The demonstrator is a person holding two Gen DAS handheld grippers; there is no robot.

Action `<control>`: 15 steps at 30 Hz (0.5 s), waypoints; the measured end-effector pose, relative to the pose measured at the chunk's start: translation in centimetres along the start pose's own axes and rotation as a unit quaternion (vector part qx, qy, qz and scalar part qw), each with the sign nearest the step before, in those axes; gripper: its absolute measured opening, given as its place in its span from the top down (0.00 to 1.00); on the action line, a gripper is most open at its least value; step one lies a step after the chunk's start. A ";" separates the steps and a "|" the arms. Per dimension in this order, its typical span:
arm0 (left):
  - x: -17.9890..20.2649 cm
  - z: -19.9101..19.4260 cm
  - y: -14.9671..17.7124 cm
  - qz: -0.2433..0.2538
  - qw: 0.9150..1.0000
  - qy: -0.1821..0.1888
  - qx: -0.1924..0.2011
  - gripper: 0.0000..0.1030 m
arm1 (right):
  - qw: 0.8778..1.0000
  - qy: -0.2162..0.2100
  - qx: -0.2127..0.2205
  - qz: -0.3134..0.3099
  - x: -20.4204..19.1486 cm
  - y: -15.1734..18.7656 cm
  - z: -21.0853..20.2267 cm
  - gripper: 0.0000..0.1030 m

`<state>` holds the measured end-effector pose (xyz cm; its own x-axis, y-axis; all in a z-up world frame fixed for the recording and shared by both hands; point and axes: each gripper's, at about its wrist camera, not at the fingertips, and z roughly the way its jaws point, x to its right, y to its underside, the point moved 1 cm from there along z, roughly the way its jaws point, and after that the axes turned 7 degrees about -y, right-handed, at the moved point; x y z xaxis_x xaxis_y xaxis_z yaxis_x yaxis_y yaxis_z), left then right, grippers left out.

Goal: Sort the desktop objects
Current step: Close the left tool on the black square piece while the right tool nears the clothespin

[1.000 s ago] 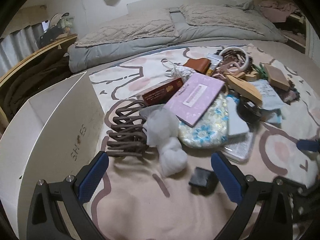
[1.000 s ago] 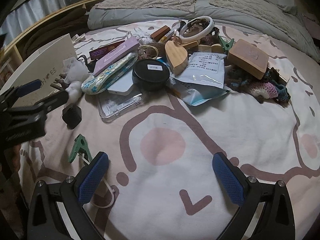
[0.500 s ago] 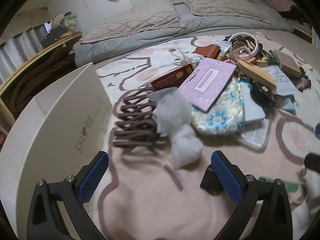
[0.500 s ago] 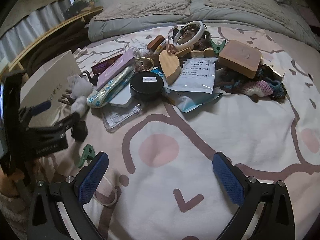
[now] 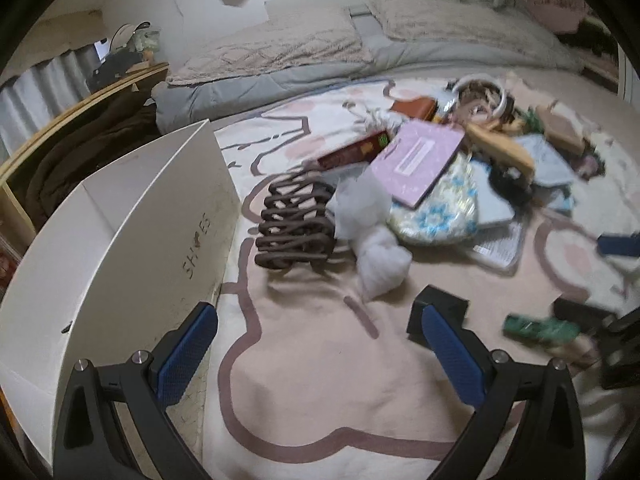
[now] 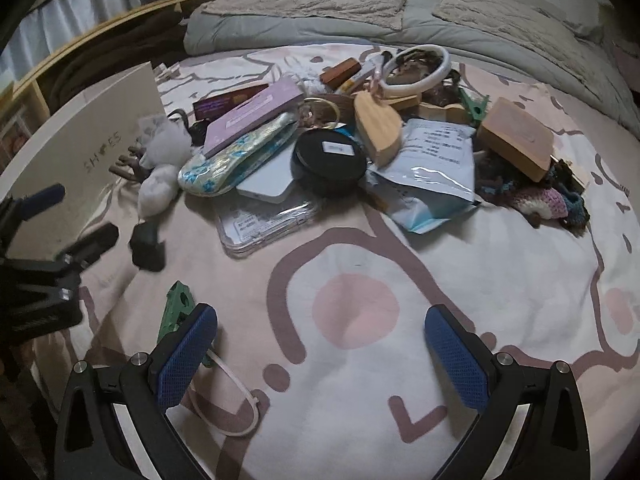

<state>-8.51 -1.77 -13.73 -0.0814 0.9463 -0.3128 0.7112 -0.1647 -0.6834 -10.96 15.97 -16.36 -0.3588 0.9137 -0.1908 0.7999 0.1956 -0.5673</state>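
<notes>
Now both grippers hover over the cluttered bed, jaws wide apart, nothing held.
Left gripper [image 5: 316, 352] hangs by the white shoe box [image 5: 120, 240], its right finger just in front of a small black cube [image 5: 444, 304]; brown hair claw [image 5: 294, 226] lies ahead. Right gripper [image 6: 320, 352] sits over bare blanket [image 6: 400, 380], green clip [image 6: 176, 312] beside its left finger.

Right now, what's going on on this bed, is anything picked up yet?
Nothing is held. A person holds both tools over a patterned blanket strewn with small items. The left gripper has its jaws open, low near a small black block and beside the white shoe box; the brown hair claw lies ahead. The right gripper is open over bare blanket, a green clip by its left jaw.
</notes>
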 end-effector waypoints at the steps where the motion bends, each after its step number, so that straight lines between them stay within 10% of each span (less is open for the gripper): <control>1: -0.1 -0.2 -0.2 -0.008 1.000 0.012 0.006 0.00 | 1.000 -0.001 0.000 -0.003 -0.2 0.0 0.0 0.00; 15: 2.6 0.9 -0.4 -0.003 0.993 0.115 -0.017 0.13 | 0.999 -0.032 -0.007 -0.037 -2.0 0.9 -0.1 0.00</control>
<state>-9.62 0.53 -14.89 0.0727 0.9864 -0.1473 0.7345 -0.1529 -0.6612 -9.50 14.39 -16.36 -0.4468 0.8719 -0.2002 0.7765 0.2669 -0.5708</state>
